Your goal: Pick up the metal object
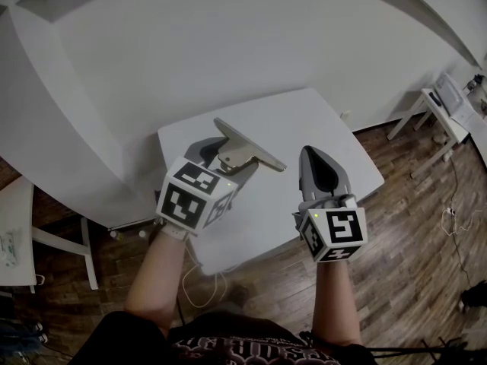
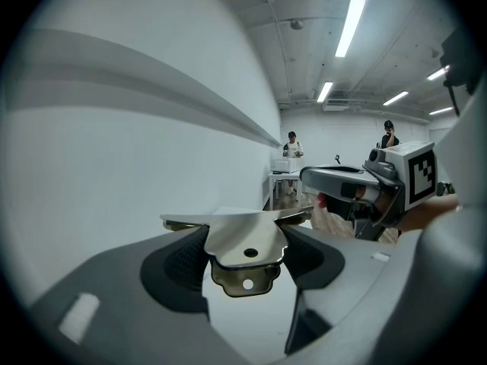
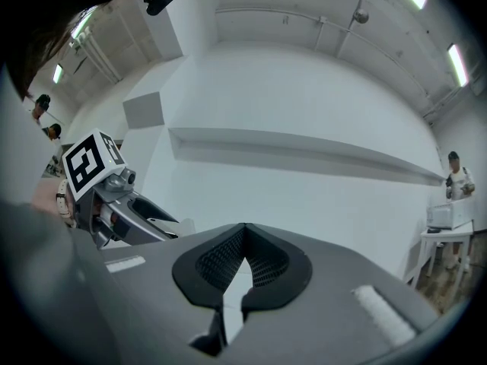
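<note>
The metal object (image 1: 245, 152) is a flat, shiny T-shaped bracket with a long bar across its far end and holes in its tab. My left gripper (image 1: 227, 160) is shut on it, and in the left gripper view the dark pads (image 2: 181, 261) press on both sides of the bracket (image 2: 242, 240), which is held roughly level above the white table (image 1: 304, 120). My right gripper (image 1: 317, 155) hovers to the right of it, over the table. In the right gripper view its jaws (image 3: 242, 258) are shut with nothing between them.
The small white table stands against a white wall with a ledge (image 1: 114, 6). Wooden floor (image 1: 411, 226) surrounds it. Another white table (image 1: 437, 105) with equipment is at the far right, and people stand far off in the room (image 2: 291, 144).
</note>
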